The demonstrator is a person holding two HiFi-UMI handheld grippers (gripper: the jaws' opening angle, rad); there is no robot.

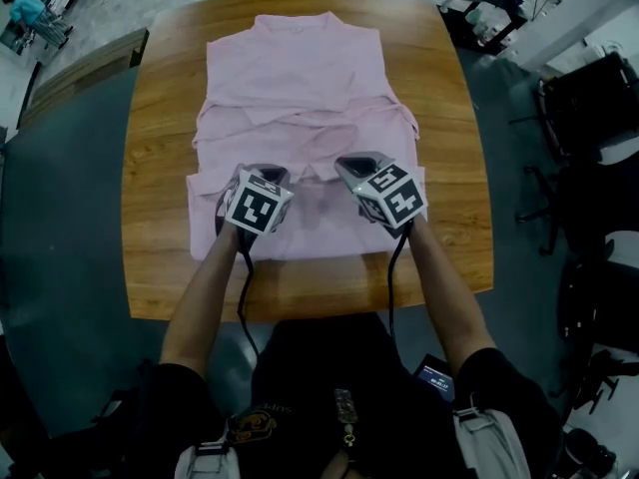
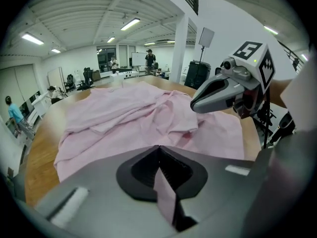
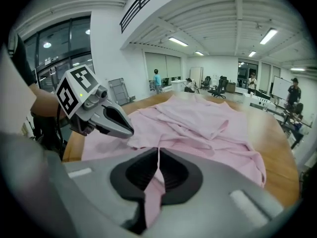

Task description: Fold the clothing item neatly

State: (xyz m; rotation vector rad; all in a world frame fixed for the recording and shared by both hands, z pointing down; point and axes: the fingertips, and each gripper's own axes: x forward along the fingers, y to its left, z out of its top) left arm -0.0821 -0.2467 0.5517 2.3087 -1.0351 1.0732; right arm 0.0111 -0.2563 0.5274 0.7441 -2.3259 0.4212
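wooden table (image 1: 160,168), rounded corners. pink shirt (image 1: 300,78) lies on it, collar toward far edge, rumpled across the middle.

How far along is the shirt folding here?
Done: pink shirt lies on the table, sleeves apparently tucked inward. In hand: left gripper and right gripper each clamp a pinch of its near part. Remaining: likely carrying that toward the collar and smoothing wrinkles.

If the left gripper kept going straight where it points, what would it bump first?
Probably the pink shirt: the left gripper pinches a fold of it, and more shirt lies ahead on the table.
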